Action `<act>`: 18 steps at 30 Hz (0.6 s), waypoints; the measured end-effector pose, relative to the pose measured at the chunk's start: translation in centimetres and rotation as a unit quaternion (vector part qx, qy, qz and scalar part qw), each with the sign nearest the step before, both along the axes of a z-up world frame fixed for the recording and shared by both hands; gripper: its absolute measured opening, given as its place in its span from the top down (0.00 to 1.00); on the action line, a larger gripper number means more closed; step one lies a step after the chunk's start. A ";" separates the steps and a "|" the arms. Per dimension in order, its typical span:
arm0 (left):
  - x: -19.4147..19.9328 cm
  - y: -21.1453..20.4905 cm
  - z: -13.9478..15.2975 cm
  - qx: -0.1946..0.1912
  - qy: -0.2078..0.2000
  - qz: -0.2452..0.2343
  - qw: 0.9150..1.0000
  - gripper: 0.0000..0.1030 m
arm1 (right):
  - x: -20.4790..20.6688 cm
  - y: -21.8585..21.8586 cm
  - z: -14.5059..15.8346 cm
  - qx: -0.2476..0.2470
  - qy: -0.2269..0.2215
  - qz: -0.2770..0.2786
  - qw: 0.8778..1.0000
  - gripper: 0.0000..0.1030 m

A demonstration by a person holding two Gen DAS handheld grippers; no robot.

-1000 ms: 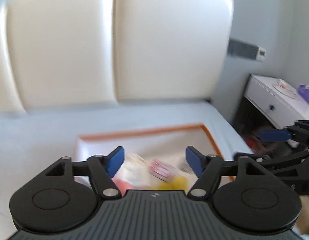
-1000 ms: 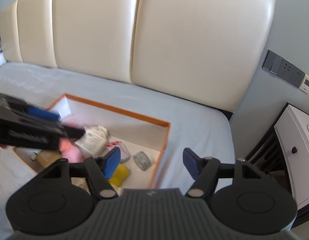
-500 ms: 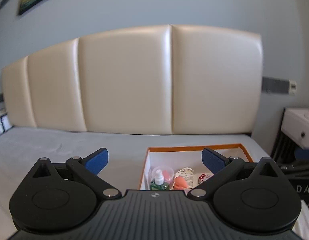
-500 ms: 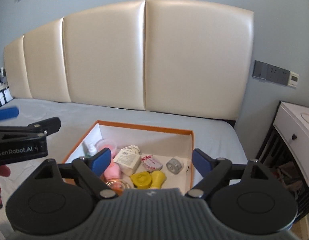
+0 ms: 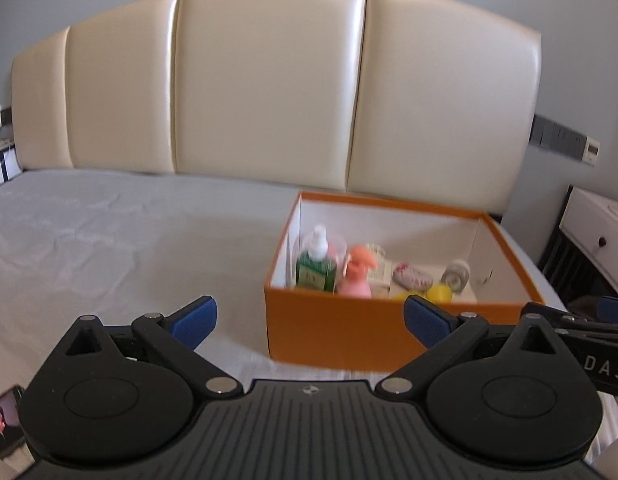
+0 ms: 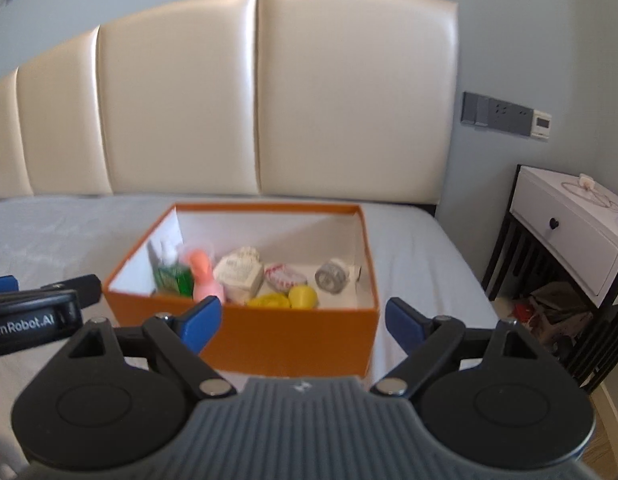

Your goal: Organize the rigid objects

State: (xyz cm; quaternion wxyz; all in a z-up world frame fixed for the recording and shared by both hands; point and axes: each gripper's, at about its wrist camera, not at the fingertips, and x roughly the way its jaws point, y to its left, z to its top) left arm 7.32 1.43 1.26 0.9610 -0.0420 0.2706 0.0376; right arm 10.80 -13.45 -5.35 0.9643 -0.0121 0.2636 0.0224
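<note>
Left wrist view has the left gripper nearest, its blue pads spread wide with nothing between them. Right wrist view shows the right gripper likewise gaping and empty. Just beyond both sits an orange box with white inner walls, lidless, resting on the grey bed sheet; it lies ahead and right of the left gripper, straight ahead of the right one. Inside, at its near wall from left to right, stand a green spray bottle with a white nozzle and a pink bottle, then lie a yellow round piece and a yellow cap-like piece. Behind these lie a white labelled pouch, a red-and-white packet and a grey roll. Farther off rises a cream padded headboard; at far right stands a white nightstand.
</note>
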 end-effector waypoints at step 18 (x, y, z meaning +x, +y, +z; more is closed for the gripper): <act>0.7 0.3 -2.7 0.012 0.036 -0.001 0.999 0.00 | 1.8 0.4 -3.4 0.002 0.044 0.002 0.999 0.14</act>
